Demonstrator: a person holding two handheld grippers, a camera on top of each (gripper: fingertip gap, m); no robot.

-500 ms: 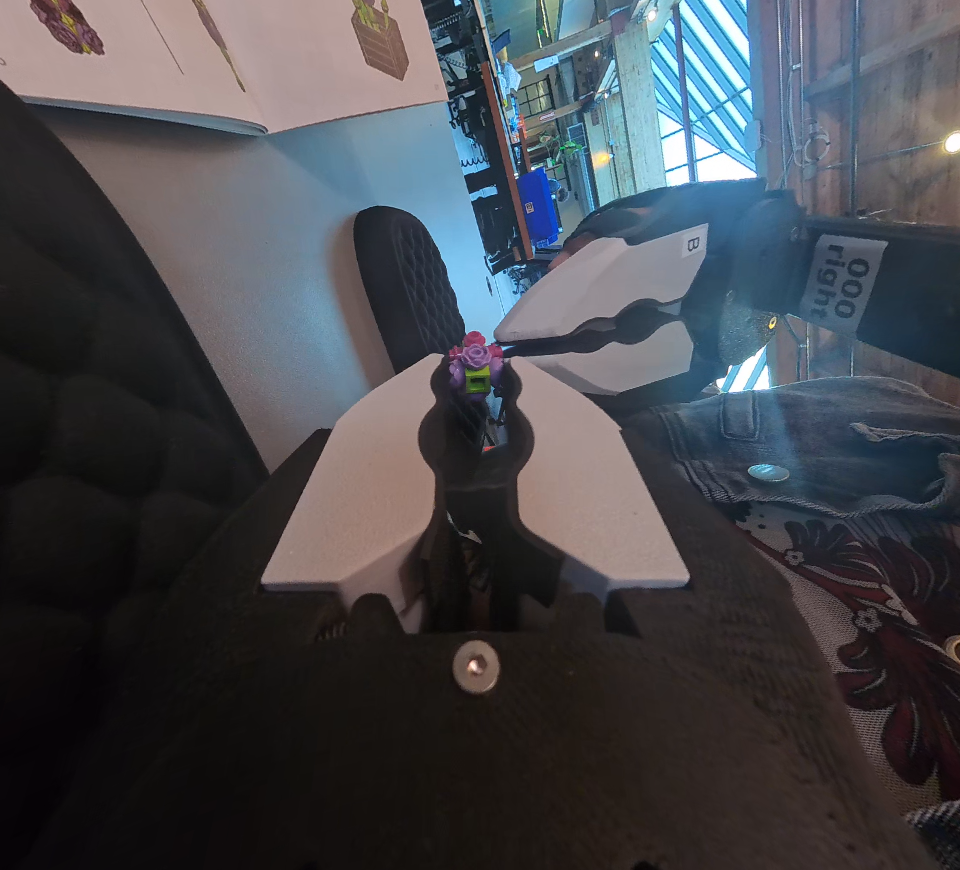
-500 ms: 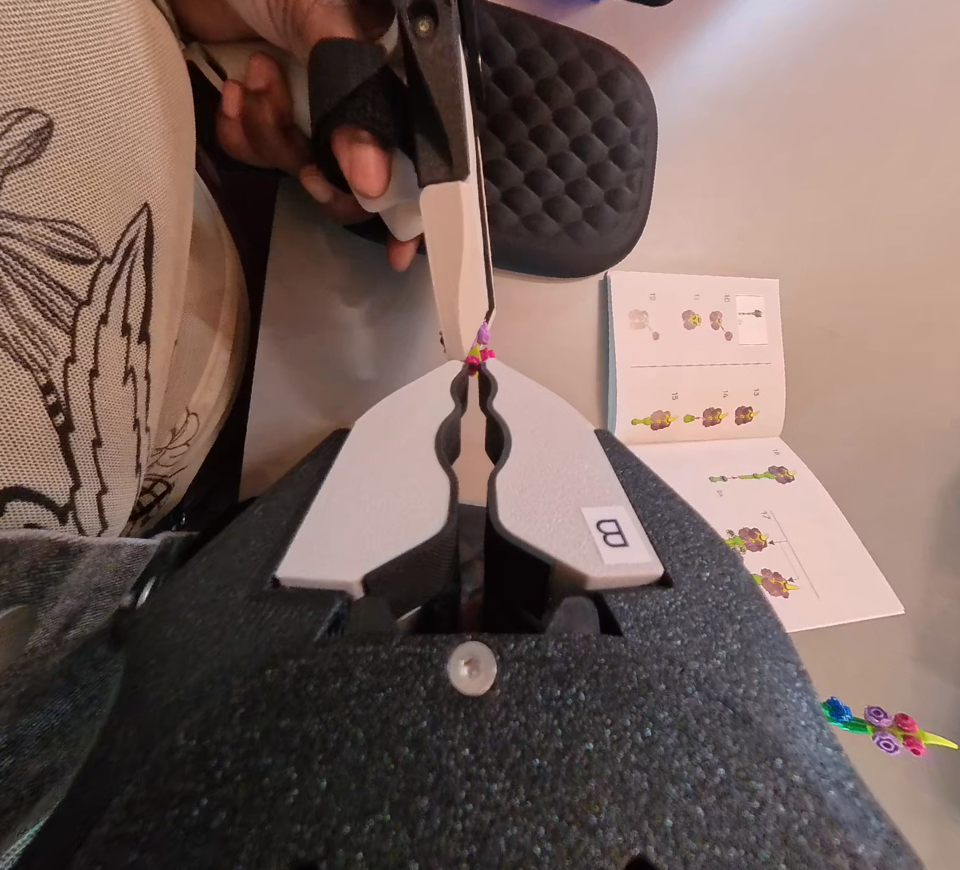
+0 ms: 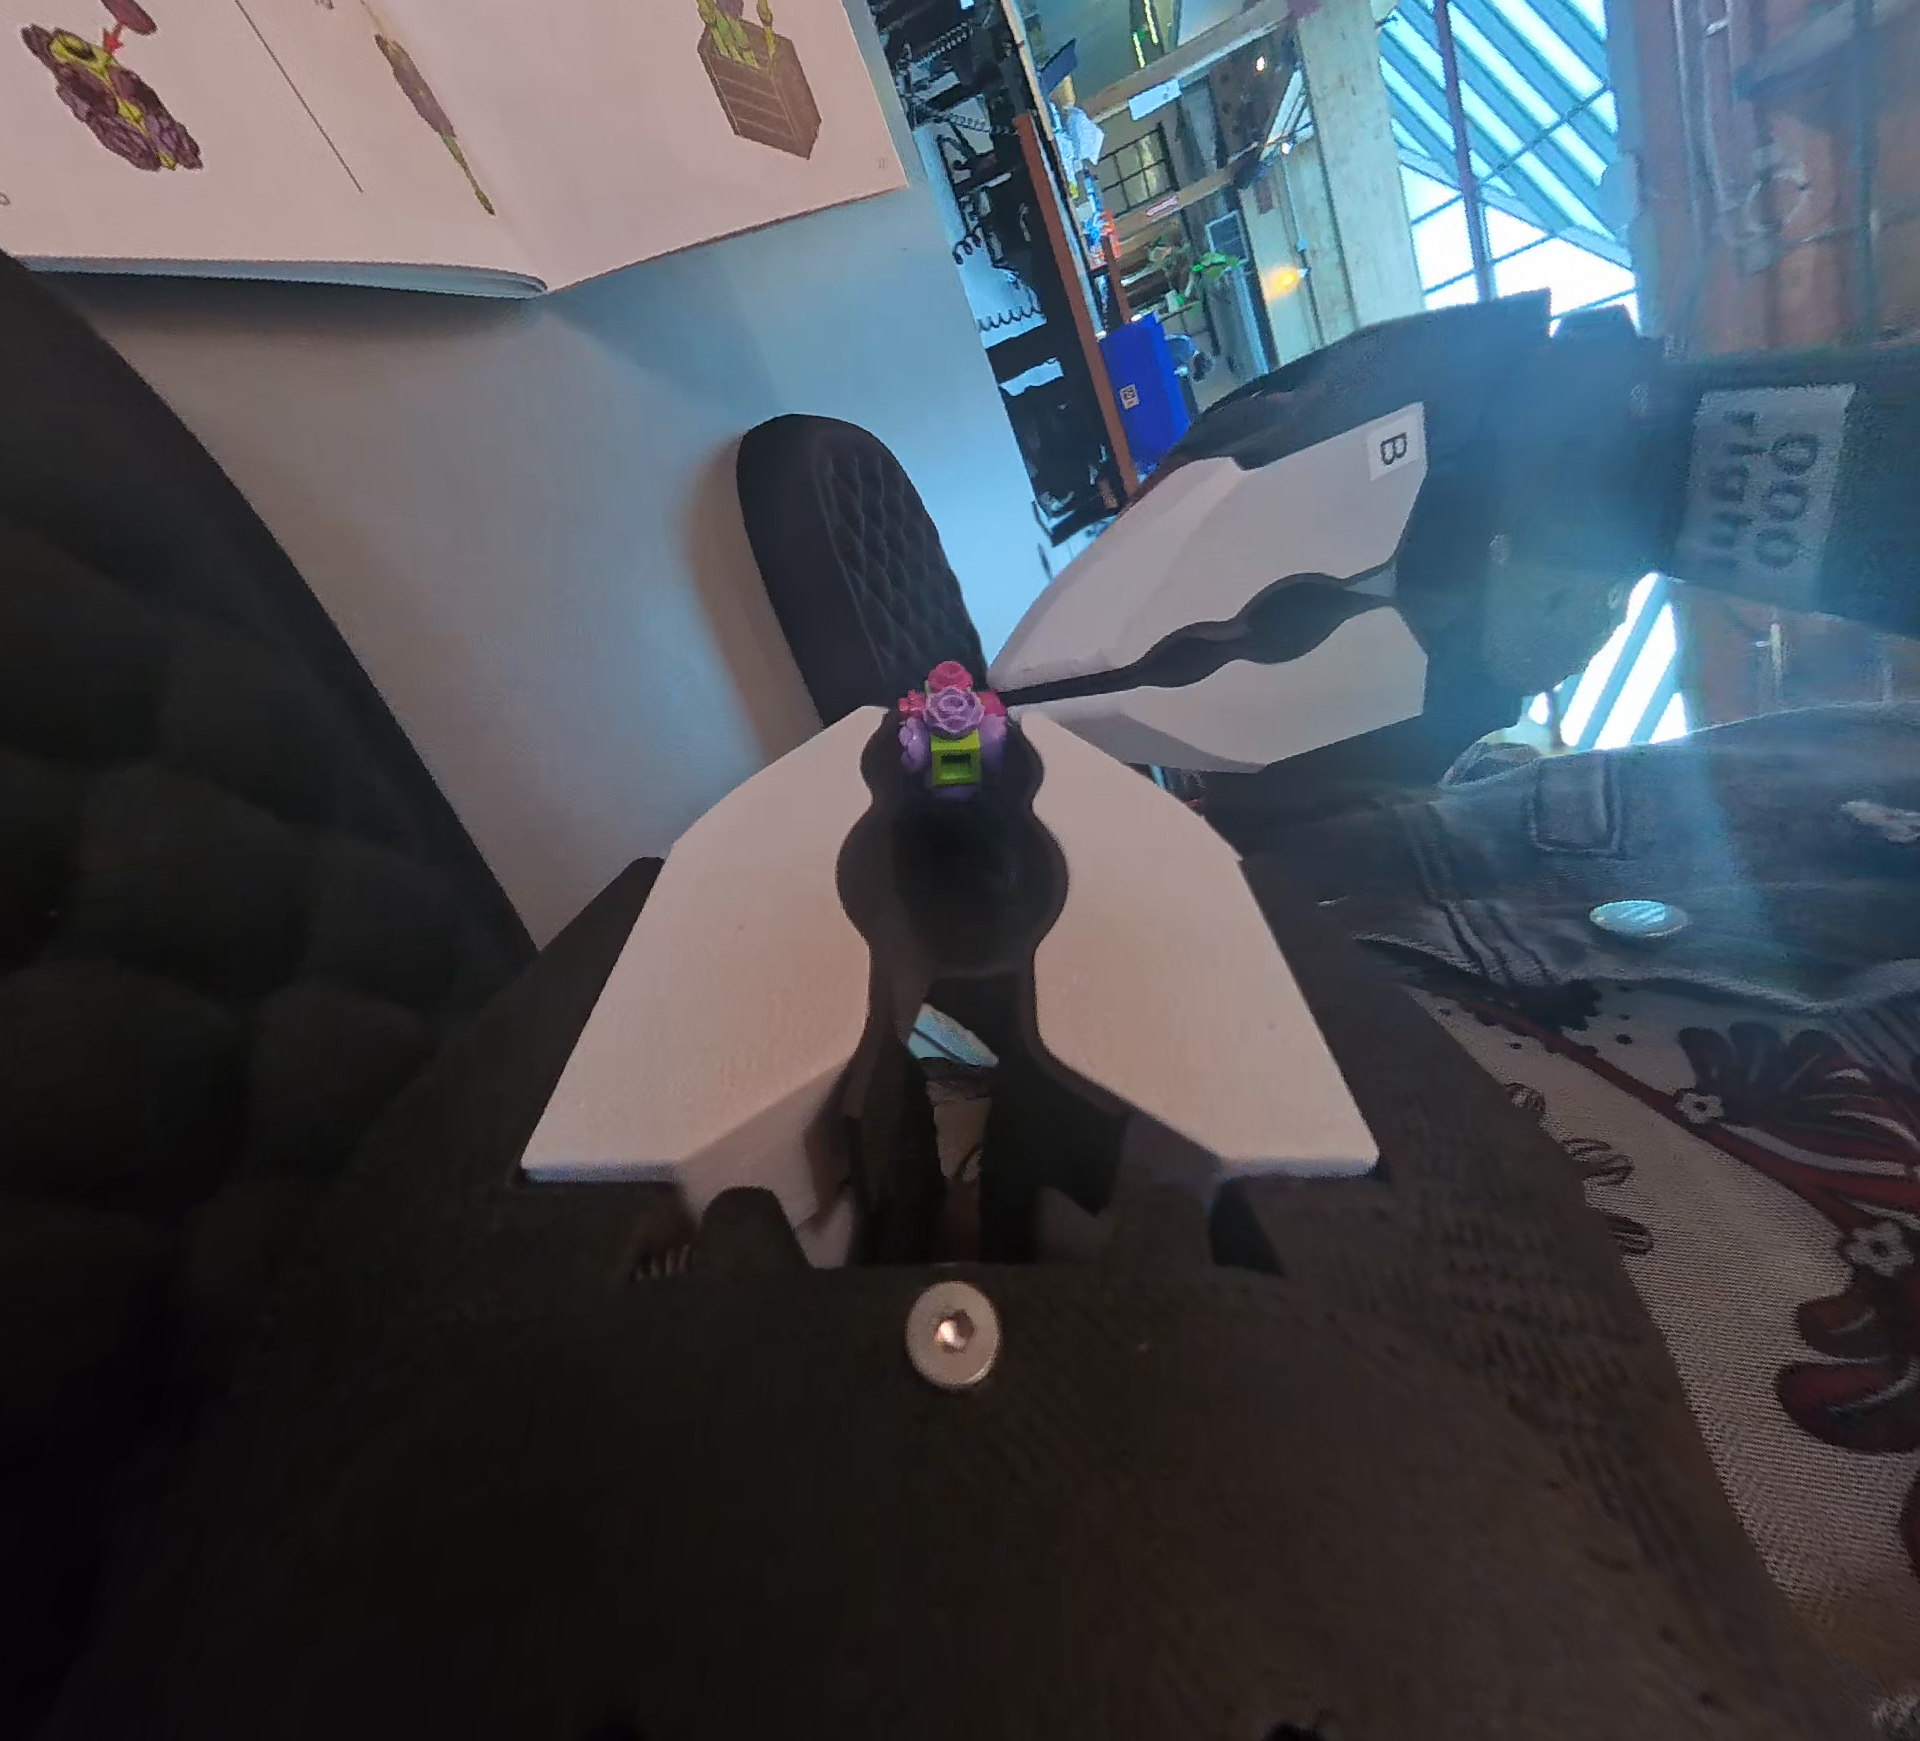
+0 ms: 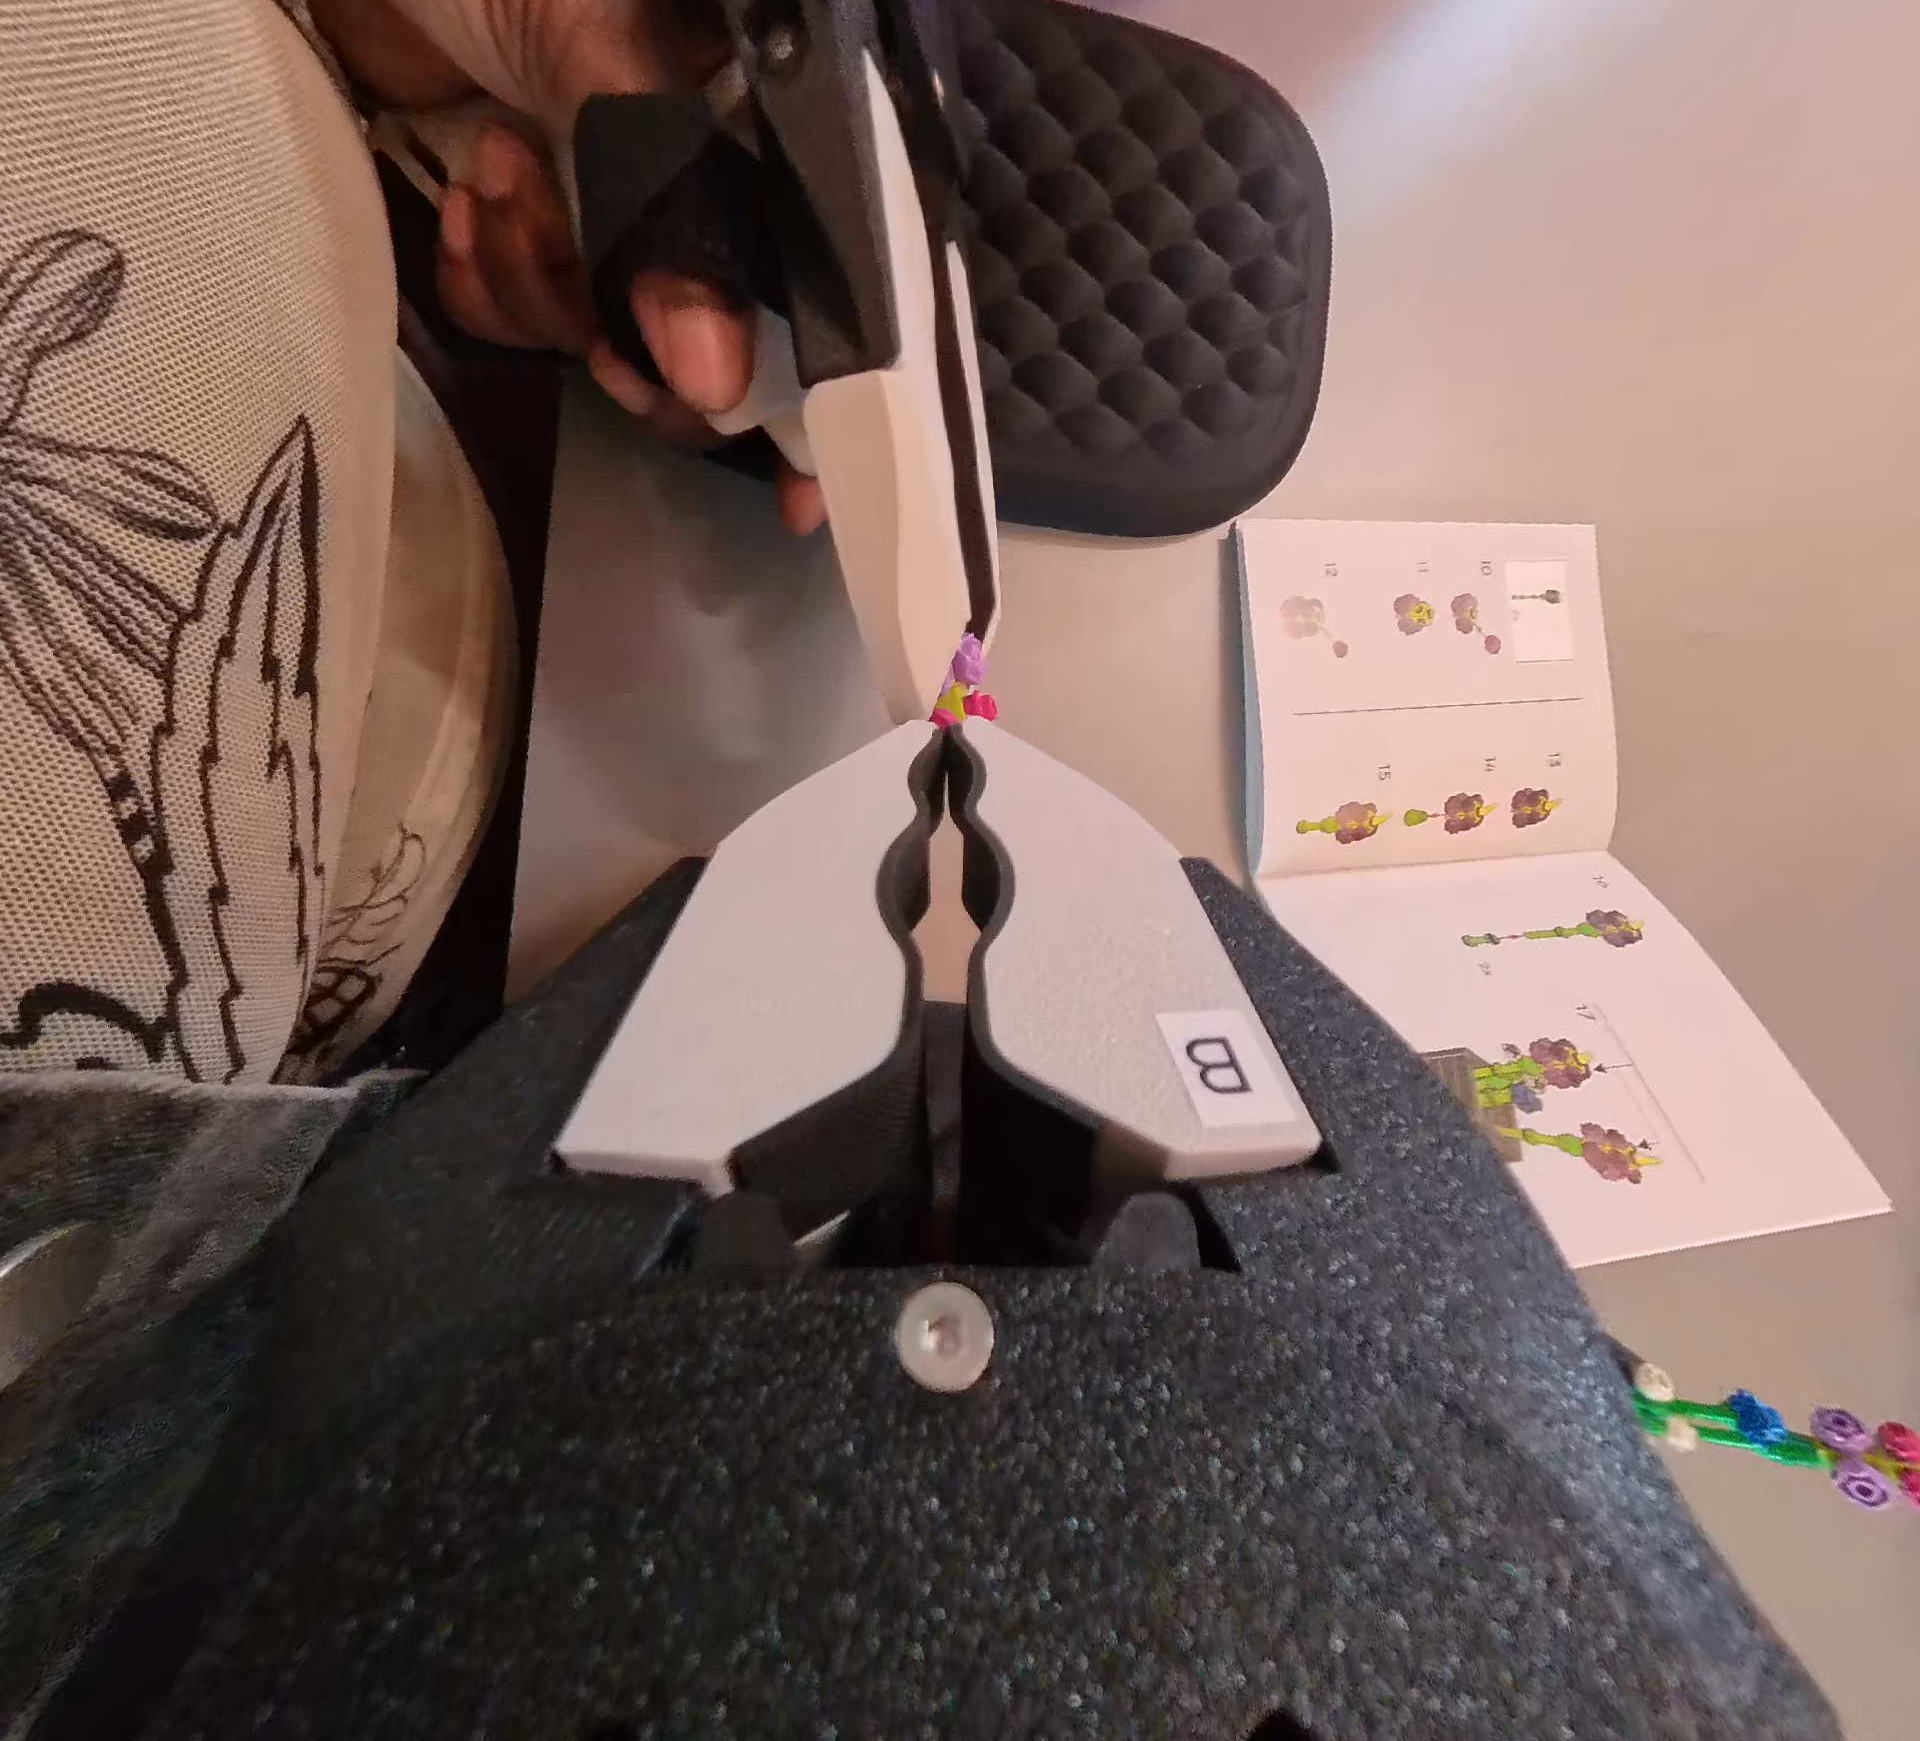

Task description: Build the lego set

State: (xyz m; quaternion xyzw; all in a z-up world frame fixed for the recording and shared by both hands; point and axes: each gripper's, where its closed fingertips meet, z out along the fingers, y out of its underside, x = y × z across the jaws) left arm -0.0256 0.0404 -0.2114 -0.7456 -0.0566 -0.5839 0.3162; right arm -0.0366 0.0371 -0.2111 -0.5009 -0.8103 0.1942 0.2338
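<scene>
1. Your left gripper has its jaws clamped on the flower cluster – purple and pink blooms on a lime block – gripping it at the very tips so the blooms stay exposed for the other tool.
2. Your right gripper comes in from the side, jaws closed at the tips; whether they pinch a small piece or just press there, you cannot tell.
3. Both meet in the air above the bench, likely to seat a bloom squarely.
4. Beyond lie the black foam pad and the open instruction booklet – kept in sight for reference.
5. A finished flower stem rests aside.
</scene>
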